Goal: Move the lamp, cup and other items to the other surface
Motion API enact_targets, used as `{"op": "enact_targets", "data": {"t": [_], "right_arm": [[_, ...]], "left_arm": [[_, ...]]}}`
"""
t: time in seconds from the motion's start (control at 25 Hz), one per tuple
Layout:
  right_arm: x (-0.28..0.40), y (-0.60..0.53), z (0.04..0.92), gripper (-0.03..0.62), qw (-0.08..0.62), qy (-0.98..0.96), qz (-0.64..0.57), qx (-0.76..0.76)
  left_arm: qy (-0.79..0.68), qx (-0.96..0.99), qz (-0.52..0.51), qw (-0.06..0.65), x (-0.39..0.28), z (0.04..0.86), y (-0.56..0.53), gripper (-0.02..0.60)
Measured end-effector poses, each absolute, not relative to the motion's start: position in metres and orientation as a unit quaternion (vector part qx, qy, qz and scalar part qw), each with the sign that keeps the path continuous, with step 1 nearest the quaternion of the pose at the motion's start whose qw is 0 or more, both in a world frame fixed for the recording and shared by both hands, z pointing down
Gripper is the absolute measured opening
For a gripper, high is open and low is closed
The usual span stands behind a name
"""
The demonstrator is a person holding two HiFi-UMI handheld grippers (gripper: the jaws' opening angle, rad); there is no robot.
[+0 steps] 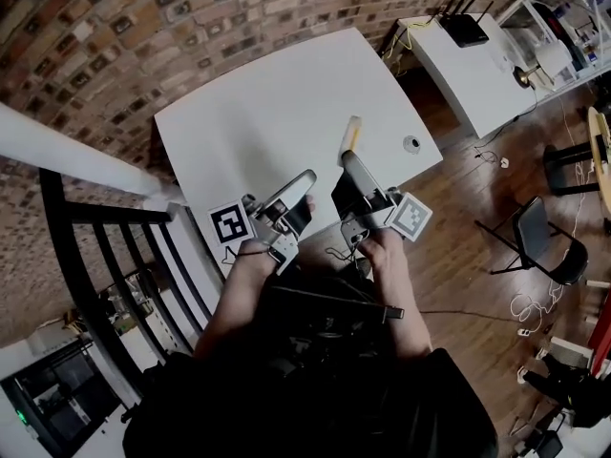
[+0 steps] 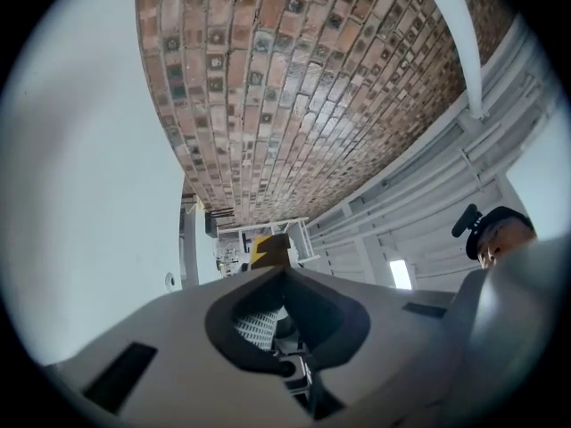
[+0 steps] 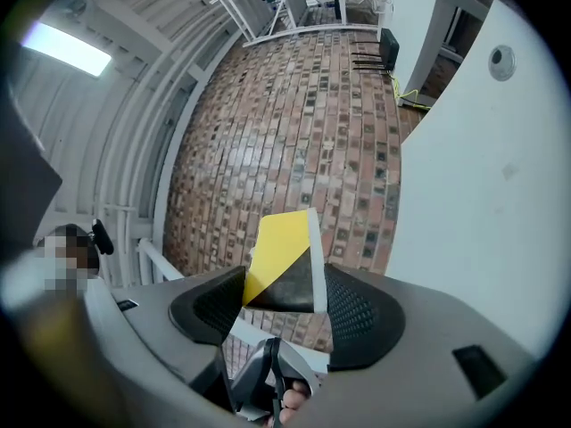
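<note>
My right gripper (image 1: 349,163) is shut on a flat yellow, black and white box (image 1: 351,137) and holds it in the air over the near part of the white table (image 1: 277,93). In the right gripper view the box (image 3: 284,255) sits upright between the two black pads of that gripper (image 3: 285,283). My left gripper (image 1: 302,187) hovers just left of it above the table's near edge. Its jaws meet at the tips in the left gripper view (image 2: 285,273), with nothing between them. No lamp or cup shows in any view.
A small round cable port (image 1: 411,143) sits near the table's right edge. A second white table (image 1: 477,65) with a black router (image 1: 465,27) stands at the back right. A black railing (image 1: 95,256) runs on the left, a black chair (image 1: 539,241) on the wooden floor at right.
</note>
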State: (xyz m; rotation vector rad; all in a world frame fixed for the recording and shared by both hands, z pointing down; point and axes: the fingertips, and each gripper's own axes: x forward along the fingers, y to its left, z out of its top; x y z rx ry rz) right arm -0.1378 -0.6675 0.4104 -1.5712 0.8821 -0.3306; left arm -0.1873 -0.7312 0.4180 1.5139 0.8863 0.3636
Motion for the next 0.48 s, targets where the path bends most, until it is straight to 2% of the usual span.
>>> {"op": "enact_targets", "data": {"t": [0.48], "right_arm": [[-0.150,-0.466,0.394,0.305,0.636,0.325,-0.059,-0.697]], "left_arm": [[0.434,0.642,0.223,0.592,-0.192,0.414,-0.550,0.001]]}}
